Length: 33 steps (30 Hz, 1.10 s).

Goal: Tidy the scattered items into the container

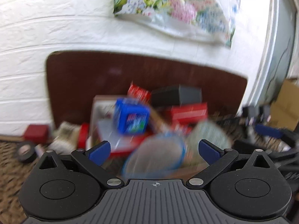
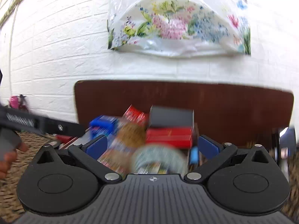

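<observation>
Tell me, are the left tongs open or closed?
Open. In the left wrist view the left tongs have their blue pads spread far apart, with nothing pinched between them; the blurry pile of boxes lies beyond.

**Two matching black tools, blue pads**

On my left tool (image 1: 155,149) I see matte black housing, two round discs, silver screws, a ribbed grey centre plate with a crosshair mark, and blue fingertips (image 1: 99,152). My right tool (image 2: 152,147) looks identical. At nine o'clock there, bare fingers (image 2: 7,160) show.
</observation>
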Motion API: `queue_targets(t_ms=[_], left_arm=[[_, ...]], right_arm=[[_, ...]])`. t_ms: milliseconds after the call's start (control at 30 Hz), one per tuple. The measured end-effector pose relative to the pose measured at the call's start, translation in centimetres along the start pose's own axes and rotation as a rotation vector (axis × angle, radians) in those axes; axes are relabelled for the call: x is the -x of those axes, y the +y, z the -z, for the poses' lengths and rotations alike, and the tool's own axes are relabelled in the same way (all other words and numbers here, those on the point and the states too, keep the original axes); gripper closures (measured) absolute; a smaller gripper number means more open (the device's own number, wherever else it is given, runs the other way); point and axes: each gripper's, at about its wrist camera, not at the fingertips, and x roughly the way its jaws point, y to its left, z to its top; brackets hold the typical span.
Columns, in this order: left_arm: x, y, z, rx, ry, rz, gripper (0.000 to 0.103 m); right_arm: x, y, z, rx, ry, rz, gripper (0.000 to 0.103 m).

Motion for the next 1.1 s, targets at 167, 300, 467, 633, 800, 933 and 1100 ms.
queue_targets(t_ms=[167,300,467,633,800,933,1100], left_arm=[[2.9,-1.4,3.5,-0.022,0.041,-0.065,0.000],[4.9,-2.6,5.1,-0.036,0.044,-0.103,0.000],[7.2,-3.8,6.0,-0.058,0.018,-0.153,0.000],[8.7,-4.2,6.4,-0.049,0.013,-0.153,0.000],[9.4,-4.3,6.6,-0.052,0.014,-0.158,0.000],[9.8,-4.2,6.7,-0.039,0.014,-0.152,0.000],[9.9,-3.9,6.8,-0.027,0.019,-0.159,0.000]], right_arm=[[3.6,1.7,1.8,-0.044,0.100,-0.004,0.001],[5.5,3.7,2.7,-0.009,0.164,0.016,0.001],[7.8,5.7,3.3,0.036,0.173,0.054,0.001],[9.4,6.2,3.5,0.027,0.177,0.093,0.001],[10.2,6.5,3.7,0.013,0.190,0.122,0.001],[10.4,6.8,3.9,0.023,0.199,0.134,0.001],[10.1,7.3,3.9,0.035,0.209,0.133,0.001]])
